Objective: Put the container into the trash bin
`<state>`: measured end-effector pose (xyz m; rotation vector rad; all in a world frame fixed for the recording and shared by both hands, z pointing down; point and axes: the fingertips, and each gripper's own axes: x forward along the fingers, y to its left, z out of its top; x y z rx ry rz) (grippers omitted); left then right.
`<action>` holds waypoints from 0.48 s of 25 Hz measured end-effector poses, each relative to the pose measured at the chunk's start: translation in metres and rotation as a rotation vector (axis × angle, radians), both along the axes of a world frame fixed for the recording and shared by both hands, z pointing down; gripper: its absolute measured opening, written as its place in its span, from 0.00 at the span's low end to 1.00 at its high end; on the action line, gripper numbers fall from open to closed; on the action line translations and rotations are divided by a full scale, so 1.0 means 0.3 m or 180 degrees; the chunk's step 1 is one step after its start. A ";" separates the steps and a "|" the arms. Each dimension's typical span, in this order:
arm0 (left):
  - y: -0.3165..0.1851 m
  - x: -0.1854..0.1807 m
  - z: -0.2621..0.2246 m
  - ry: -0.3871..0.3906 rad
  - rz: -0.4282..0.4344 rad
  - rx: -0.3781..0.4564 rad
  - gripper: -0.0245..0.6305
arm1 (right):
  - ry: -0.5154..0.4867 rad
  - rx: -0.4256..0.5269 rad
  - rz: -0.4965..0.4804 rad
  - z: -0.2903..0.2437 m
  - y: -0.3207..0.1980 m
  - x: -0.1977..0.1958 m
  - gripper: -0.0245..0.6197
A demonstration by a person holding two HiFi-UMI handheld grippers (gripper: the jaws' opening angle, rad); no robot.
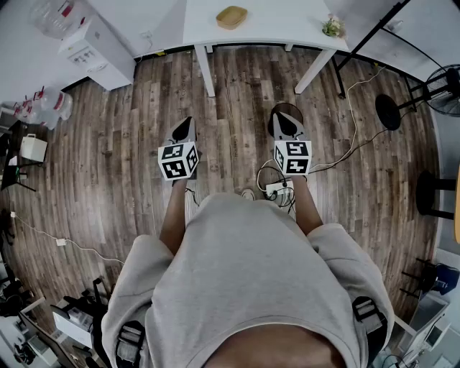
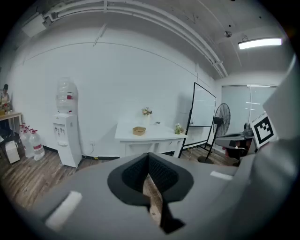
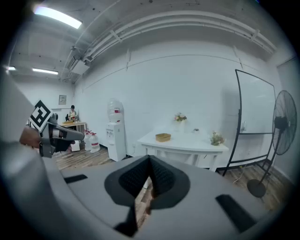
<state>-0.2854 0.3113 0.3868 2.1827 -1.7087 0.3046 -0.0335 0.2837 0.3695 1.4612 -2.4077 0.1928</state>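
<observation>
Pointing forward, slightly down: left tool (image 1: 185,129), right tool (image 1: 287,124), side by side, both pressed together, empty.

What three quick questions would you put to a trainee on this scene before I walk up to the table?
1. True or false: the left gripper holds the container.
2. In a word, how do the jaws of the right gripper stand?
3. The container rests on: A the floor, B the white table, C the water dispenser.

Key: 1 false, its jaws are shut with nothing in them. 2 shut, also with nothing in them. 3 B.
</observation>
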 end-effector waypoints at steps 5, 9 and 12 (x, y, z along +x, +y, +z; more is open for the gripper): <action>-0.001 0.004 -0.004 -0.0005 0.0008 0.0008 0.05 | 0.0012 -0.0004 -0.0021 -0.002 0.004 -0.005 0.06; 0.000 0.002 -0.007 -0.0002 0.0015 0.0008 0.05 | 0.0023 -0.0014 -0.0033 0.000 0.005 -0.012 0.06; 0.003 0.003 -0.011 -0.0002 0.0016 0.0008 0.05 | 0.0030 -0.0029 -0.0046 0.002 0.010 -0.017 0.06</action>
